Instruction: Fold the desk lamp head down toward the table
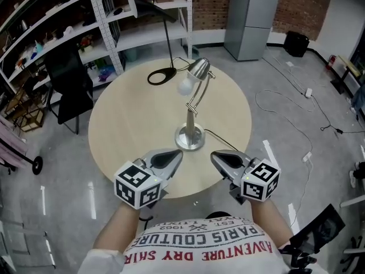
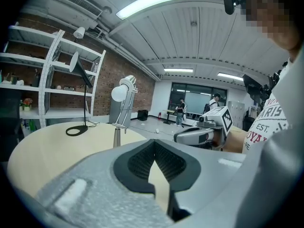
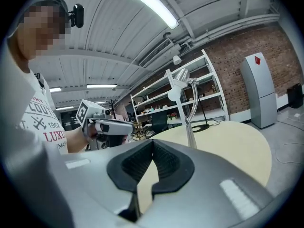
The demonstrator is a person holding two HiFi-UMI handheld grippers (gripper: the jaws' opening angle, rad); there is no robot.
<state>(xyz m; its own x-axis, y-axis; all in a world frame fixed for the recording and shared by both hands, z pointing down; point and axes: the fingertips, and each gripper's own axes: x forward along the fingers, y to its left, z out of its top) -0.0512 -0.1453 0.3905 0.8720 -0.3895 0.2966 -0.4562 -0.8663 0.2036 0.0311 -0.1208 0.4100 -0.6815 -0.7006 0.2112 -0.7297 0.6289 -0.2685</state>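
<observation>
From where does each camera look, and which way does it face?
Head view: on the person's head, facing steeply down at the round table and silver desk lamp; shows forearms, shirt, left gripper, right gripper.
Left gripper view: on the left gripper, facing along its shut jaws across the table; shows the right gripper and shirt at right.
Right gripper view: on the right gripper, facing along its shut jaws; shows the left gripper and shirt at left.
Shared: every view shows that lamp and table.
</observation>
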